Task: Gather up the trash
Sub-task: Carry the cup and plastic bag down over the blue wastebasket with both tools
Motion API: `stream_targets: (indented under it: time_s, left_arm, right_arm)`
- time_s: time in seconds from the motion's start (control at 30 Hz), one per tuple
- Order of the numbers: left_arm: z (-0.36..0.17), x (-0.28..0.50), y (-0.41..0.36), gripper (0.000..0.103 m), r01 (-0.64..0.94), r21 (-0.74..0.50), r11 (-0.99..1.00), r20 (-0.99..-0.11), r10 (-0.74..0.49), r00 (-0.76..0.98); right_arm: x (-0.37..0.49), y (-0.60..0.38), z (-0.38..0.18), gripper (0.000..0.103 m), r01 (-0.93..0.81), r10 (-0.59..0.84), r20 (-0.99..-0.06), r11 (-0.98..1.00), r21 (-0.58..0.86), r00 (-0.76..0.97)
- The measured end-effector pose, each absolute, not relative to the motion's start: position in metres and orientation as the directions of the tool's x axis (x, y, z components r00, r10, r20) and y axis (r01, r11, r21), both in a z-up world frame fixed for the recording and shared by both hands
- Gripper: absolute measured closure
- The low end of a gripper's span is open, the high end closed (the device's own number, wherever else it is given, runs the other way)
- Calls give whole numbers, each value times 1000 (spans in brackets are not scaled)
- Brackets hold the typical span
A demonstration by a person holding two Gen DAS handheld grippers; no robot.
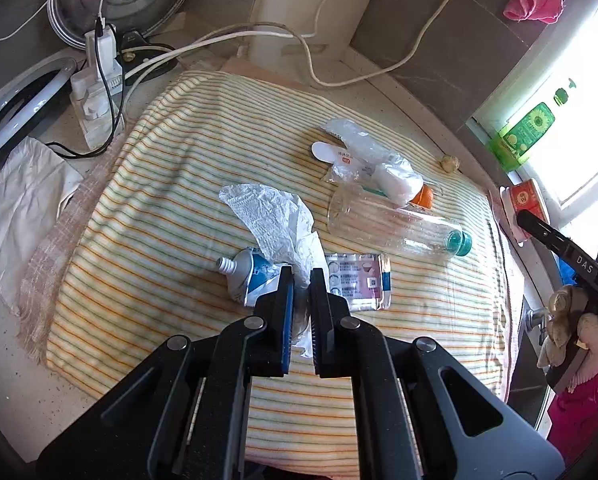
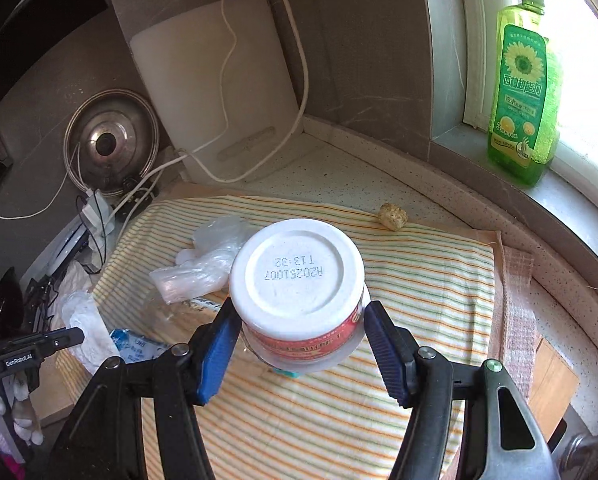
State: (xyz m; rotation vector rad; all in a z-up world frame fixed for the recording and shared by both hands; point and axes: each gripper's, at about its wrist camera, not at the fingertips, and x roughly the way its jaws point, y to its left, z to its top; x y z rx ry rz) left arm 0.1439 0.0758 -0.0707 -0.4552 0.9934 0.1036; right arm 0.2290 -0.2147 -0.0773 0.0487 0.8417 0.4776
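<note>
Crumpled white tissue (image 1: 275, 220) is pinched in the left gripper (image 1: 302, 276), jaws clamped down on its tail end while the rest fans up toward 11 o'clock. Right behind it, at about 10 o'clock from the tips, lies a squashed blue-and-white tube (image 1: 246, 272) on the striped cloth (image 1: 159, 184), and at 1 o'clock sits a flat printed packet (image 1: 357, 282).

Further out at 1 to 2 o'clock there's a clear plastic bottle (image 1: 395, 224) on its side with a teal cap, plus a heap of clear wrappers (image 1: 363, 152) (an orange cap peeks out beside them).

The right gripper (image 2: 299, 340) holds a white cup (image 2: 297, 276), bottom facing the camera, red label band near the pads, blue pads pressing on both sides. Beyond the cup at 11 o'clock is that same wrapper heap, and a small beige lump (image 2: 393, 216) rests at the cloth's edge at 1 o'clock. A green dish soap bottle (image 2: 523, 92) stands on the window sill way out at 2 o'clock.
</note>
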Motion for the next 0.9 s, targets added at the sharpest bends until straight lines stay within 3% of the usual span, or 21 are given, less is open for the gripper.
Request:
stream_targets:
  time_s: [0.9]
  left_arm:
    - [-76,-21,110,98,-202,-360,911,-824,-208,528]
  right_arm:
    - [8,-140,-63,37,-430,499,-677,856,288,540]
